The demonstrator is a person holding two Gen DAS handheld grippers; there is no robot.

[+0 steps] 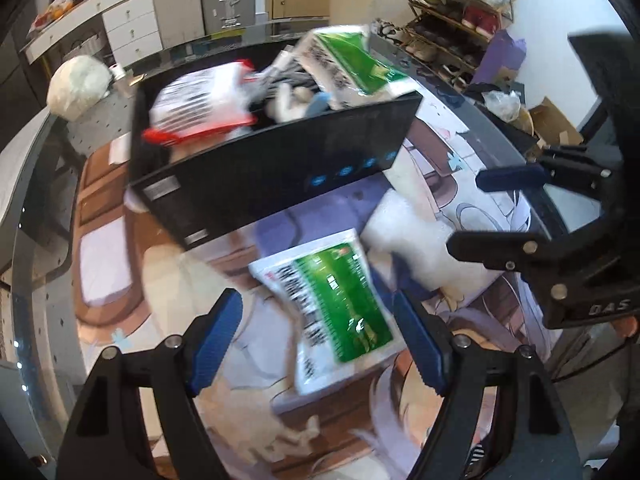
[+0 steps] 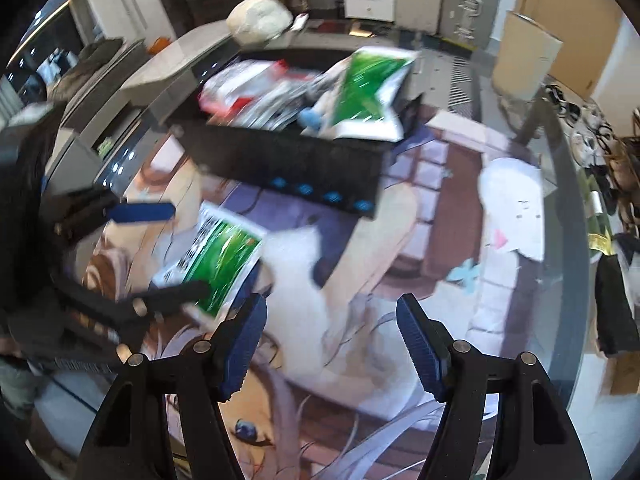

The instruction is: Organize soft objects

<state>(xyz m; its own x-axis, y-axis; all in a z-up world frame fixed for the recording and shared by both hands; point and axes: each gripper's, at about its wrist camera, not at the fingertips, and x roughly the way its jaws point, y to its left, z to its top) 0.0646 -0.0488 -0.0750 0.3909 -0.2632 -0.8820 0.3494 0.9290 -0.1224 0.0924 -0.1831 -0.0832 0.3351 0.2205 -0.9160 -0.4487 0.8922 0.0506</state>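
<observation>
A black bin (image 1: 280, 168) (image 2: 280, 160) stands on the printed mat and holds a red-and-white packet (image 1: 200, 108) (image 2: 244, 84), a green-and-white packet (image 1: 352, 64) (image 2: 372, 88) and other soft items. A second green-and-white packet (image 1: 340, 308) (image 2: 218, 260) lies flat on the mat in front of the bin. A white fluffy soft object (image 1: 416, 240) (image 2: 300, 264) lies right of it. My left gripper (image 1: 320, 340) is open and empty, hovering just above the flat packet. My right gripper (image 2: 332, 344) is open and empty, near the white soft object; it also shows in the left wrist view (image 1: 472, 212).
A white round bundle (image 1: 78, 86) (image 2: 260, 20) sits behind the bin. A white paper (image 2: 516, 212) lies on the mat at right. Drawers (image 1: 128, 24) and a shoe rack (image 1: 460, 12) stand beyond the table. The glass table edge (image 2: 576, 280) curves at right.
</observation>
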